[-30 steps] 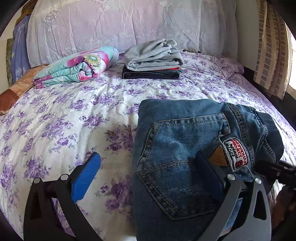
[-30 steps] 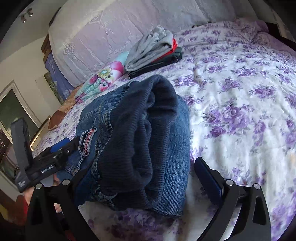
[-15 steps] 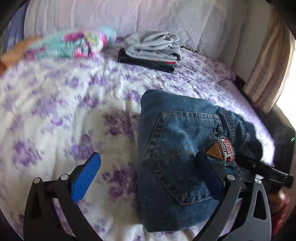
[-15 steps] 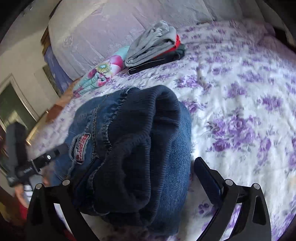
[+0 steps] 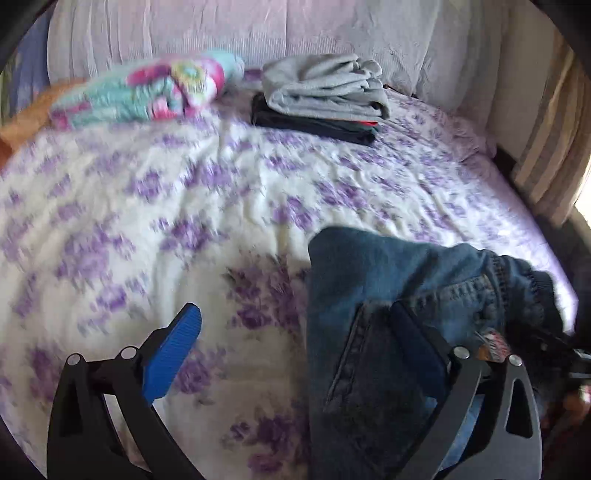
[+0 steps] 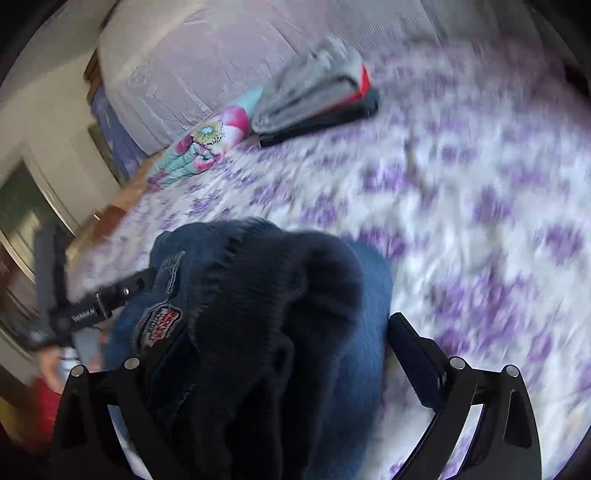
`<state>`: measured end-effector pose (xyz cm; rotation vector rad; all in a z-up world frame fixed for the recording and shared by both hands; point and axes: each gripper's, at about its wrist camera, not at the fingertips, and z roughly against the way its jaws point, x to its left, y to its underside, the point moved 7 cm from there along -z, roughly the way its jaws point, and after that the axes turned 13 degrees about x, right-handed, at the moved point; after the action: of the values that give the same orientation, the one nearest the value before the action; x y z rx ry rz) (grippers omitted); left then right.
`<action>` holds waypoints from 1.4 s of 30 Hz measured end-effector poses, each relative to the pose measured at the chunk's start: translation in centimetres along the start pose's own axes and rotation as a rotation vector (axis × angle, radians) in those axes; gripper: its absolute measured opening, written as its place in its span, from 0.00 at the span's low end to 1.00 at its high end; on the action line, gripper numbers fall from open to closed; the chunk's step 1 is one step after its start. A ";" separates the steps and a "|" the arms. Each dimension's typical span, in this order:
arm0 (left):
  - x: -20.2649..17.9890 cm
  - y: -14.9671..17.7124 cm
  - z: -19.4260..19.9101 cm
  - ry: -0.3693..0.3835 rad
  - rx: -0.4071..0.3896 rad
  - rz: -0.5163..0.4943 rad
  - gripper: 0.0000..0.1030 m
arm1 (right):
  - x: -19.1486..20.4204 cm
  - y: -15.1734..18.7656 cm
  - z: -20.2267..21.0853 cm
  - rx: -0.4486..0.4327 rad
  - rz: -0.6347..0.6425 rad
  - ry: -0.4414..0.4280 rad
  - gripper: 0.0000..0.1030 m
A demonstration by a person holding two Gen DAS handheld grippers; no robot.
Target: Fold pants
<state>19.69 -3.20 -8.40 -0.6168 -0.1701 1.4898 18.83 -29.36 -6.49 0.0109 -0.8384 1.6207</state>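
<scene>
The folded blue jeans (image 5: 388, 277) form a thick bundle over the purple-flowered bedsheet (image 5: 147, 206). My left gripper (image 5: 295, 312) is open; its right finger lies against the jeans' back pocket and its blue left pad (image 5: 173, 354) is over bare sheet. In the right wrist view the dark ribbed waistband end of the jeans (image 6: 258, 295) fills the space between the fingers of my right gripper (image 6: 295, 317), which stands wide open. Its left finger is hidden behind the denim. The left gripper (image 6: 85, 310) shows at the far side of the bundle.
A stack of folded clothes (image 5: 325, 88), grey on top, lies near the lilac pillows (image 5: 258, 29). A folded floral blanket (image 5: 147, 88) is to its left. A striped curtain (image 5: 554, 129) hangs past the bed's right edge. Both views are motion-blurred.
Both grippers and the jeans bundle have shifted together over the bed. The jeans sit lower in the left wrist view, and the background has blurred with the motion.
</scene>
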 end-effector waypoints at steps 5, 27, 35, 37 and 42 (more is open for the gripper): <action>1.8 1.9 -0.6 0.316 0.134 0.170 0.96 | -0.4 1.0 1.1 0.032 -0.011 -0.078 0.97; -6.6 -1.1 3.6 0.281 0.008 -0.168 0.62 | 2.8 -1.2 3.1 -0.075 0.110 -0.105 0.66; -4.0 -14.5 1.4 0.192 -0.029 -0.097 0.63 | 2.3 -16.5 -0.4 -0.079 0.097 -0.093 0.66; -2.9 -16.9 -0.6 0.180 -0.018 -0.066 0.63 | 1.6 -19.4 -2.2 -0.072 0.086 -0.074 0.66; -0.2 -21.5 -6.6 0.135 0.036 0.007 0.64 | -1.0 -25.2 -8.3 -0.022 0.038 -0.045 0.66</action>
<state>41.62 -4.43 -3.54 -0.6868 -0.0372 1.4495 44.48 -26.25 -0.32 0.0161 -0.8958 1.6517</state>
